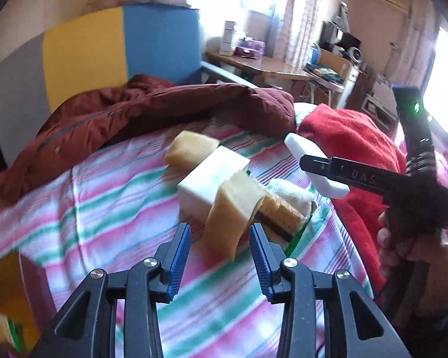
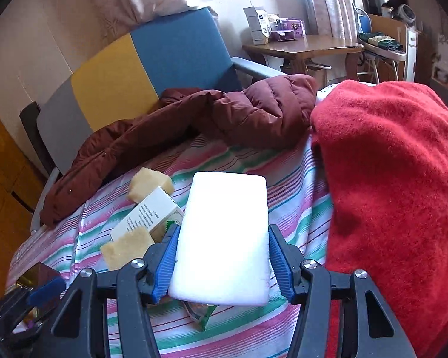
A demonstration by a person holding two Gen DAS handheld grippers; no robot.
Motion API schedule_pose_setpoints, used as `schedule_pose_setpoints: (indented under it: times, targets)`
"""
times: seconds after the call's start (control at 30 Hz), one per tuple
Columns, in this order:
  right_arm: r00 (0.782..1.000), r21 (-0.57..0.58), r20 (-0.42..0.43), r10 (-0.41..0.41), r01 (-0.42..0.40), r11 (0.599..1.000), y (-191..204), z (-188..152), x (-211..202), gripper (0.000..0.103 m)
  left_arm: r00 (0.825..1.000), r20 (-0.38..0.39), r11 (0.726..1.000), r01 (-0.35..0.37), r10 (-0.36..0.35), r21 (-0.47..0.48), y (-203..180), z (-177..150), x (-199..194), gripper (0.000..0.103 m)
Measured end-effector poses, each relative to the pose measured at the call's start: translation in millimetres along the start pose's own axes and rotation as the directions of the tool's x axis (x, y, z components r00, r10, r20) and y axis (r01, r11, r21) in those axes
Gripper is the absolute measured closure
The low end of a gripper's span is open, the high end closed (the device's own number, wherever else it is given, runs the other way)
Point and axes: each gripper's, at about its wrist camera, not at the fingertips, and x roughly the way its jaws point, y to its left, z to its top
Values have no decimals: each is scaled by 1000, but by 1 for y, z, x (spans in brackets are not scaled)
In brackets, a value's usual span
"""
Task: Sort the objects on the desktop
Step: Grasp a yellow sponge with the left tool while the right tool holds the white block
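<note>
The right gripper (image 2: 222, 264) is clamped on a white sponge (image 2: 224, 235). The left gripper (image 1: 220, 256), jaws apart, approaches the yellow sponge (image 1: 232, 211) just ahead; next it must close there.

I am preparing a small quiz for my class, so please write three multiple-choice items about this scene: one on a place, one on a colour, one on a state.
1. Where does the maroon jacket lie?
A. on the floor
B. at the far edge of the striped sheet
C. inside a drawer

2. Which colour is the blanket heap on the right?
A. green
B. red
C. grey

3. How is the right claw?
A. open and empty
B. shut on the white block
C. out of view

Answers:
1 B: it lies crumpled across the sheet's far edge.
2 B: the fuzzy heap is bright red.
3 B: both blue pads press the block's sides.
</note>
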Motion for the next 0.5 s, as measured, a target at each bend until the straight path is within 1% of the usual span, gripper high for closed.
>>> schedule_pose_setpoints:
  times: [0.13,0.3,0.4,0.5]
  targets:
    - [1000,6,5,12,-12,1000,0,0,-1,45,1000,-12,997,16,-16,79,-9,5,14,62]
    - [1000,5,6,23,-23,1000,1,1,-1,45,999,-20,993,30,-28,113,-13,7,24,62]
    - [1000,6,7,30,-30,1000,0,1,-2,45,1000,-16,990,26,-24,136,-14,11,29,62]
    - [999,10,5,35,-35,999,0,0,-2,45,999,-16,984,39,-37,174,-20,13,34,61]
